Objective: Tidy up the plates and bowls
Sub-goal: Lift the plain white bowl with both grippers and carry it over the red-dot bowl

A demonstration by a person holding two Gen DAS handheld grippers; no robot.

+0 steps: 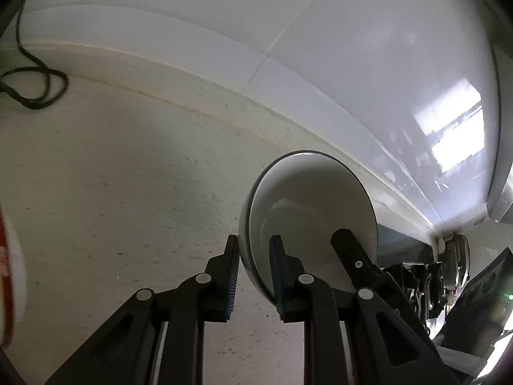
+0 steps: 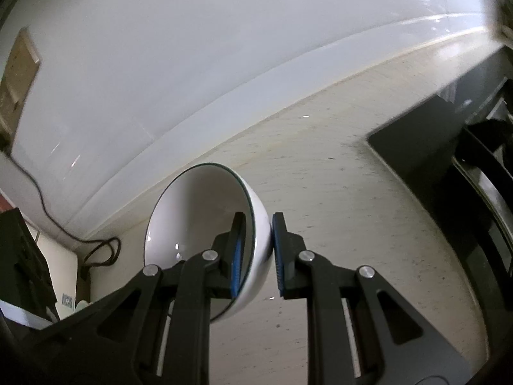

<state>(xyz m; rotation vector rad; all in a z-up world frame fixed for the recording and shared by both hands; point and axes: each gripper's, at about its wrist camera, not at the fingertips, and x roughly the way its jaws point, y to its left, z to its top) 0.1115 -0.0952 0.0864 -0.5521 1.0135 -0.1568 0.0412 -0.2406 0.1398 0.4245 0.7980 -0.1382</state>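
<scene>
The glossy white tiled wall (image 1: 320,48) fills the upper part of both wrist views and meets the pale speckled stone countertop (image 1: 112,192) along a long raised white ledge. The countertop lies open and bare across the left and centre of the left wrist view; a thin black cable (image 1: 35,86) loops near its far left edge, and a red-and-white object, blurred, cuts in at the frame's left border. In the right wrist view the counter's open run ends at the right against a dark recessed black cooktop (image 2: 416,166) with a square corner. The white ceramic bowl with a thin dark rim line (image 1: 307,218) is held tilted on edge above the counter, its smooth, glossy interior facing sideways, between the two tools. The left gripper (image 1: 255,276) has its jaws narrow, blue pads clamped across the bowl wall, one pad outside and one inside. The right gripper (image 2: 256,256) grips the same bowl (image 2: 198,224) likewise, its jaws narrow, one blue pad inside the rim and the other against the outer wall. A fingertip of the right gripper shows inside the bowl in the left wrist view.
</scene>
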